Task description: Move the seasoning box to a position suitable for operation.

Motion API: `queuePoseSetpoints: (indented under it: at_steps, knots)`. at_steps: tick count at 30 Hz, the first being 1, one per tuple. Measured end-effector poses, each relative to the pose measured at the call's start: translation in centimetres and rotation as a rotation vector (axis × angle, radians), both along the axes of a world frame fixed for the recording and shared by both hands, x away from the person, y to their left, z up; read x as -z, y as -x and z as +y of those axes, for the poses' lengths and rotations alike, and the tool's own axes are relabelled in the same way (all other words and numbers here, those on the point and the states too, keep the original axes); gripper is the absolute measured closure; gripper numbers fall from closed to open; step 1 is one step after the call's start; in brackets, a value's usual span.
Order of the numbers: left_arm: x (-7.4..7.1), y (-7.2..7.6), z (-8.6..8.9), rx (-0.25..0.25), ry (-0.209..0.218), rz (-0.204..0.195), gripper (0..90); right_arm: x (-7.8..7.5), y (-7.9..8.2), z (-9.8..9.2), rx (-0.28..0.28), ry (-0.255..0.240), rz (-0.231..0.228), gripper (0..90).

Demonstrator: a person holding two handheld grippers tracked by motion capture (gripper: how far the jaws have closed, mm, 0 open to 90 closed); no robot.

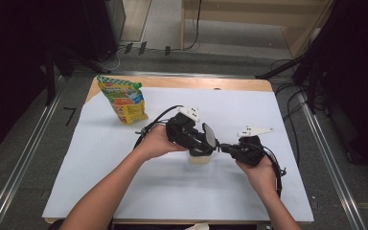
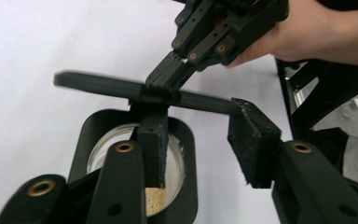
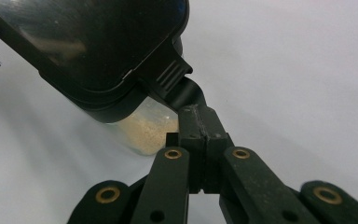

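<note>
A clear jar (image 1: 199,157) with pale powder in its bottom stands near the middle of the counter (image 1: 100,158), on the white sheet. Its black lid (image 1: 210,134) is lifted and tilted above the jar's mouth. The right gripper (image 1: 226,147) has its fingers closed tight on the lid's small tab (image 3: 179,86). The left gripper (image 1: 206,143) reaches over the jar; one of its fingers (image 2: 154,149) dips inside the black rim (image 2: 189,154), the other finger is outside, by the lid's edge, and neither is visibly pressing on anything. A green and yellow pouch (image 1: 123,99) stands near the far left corner of the counter.
</note>
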State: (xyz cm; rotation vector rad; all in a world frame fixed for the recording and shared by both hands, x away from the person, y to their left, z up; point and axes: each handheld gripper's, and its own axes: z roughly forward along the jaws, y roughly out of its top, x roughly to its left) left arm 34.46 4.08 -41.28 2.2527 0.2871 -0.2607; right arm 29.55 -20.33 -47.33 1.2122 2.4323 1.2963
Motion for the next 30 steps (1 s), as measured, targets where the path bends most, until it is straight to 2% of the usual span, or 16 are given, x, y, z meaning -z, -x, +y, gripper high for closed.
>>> queuePoseSetpoints:
  at_steps: [3,6,16,22,25,27,30]
  knots:
    - [-0.2,-0.1,-0.5,0.005,0.009,0.023,66.8,0.0,0.0,0.0,-0.002,-0.004,0.002,90.0]
    - [-0.5,-0.2,-1.4,0.004,0.005,0.027,69.8,0.0,0.0,0.0,-0.003,-0.005,0.004,90.0]
    - [-0.3,-0.4,-2.9,-0.005,0.008,0.042,70.7,0.0,0.1,0.0,-0.003,-0.007,0.001,90.0]
    - [-0.2,-0.4,-3.0,-0.017,0.007,0.062,71.0,0.0,0.1,-0.1,-0.005,-0.008,0.001,90.0]
    - [-0.4,-0.2,-2.6,-0.032,0.016,0.078,70.4,-0.1,0.2,-0.1,-0.006,-0.012,0.003,90.0]
    - [-0.6,0.0,-2.2,-0.033,0.011,0.067,70.2,-0.2,0.4,-0.2,-0.007,-0.015,0.002,90.0]
    - [-0.8,0.1,-1.7,-0.053,0.011,0.08,69.5,-0.4,0.8,-0.5,-0.005,-0.031,0.005,89.9]
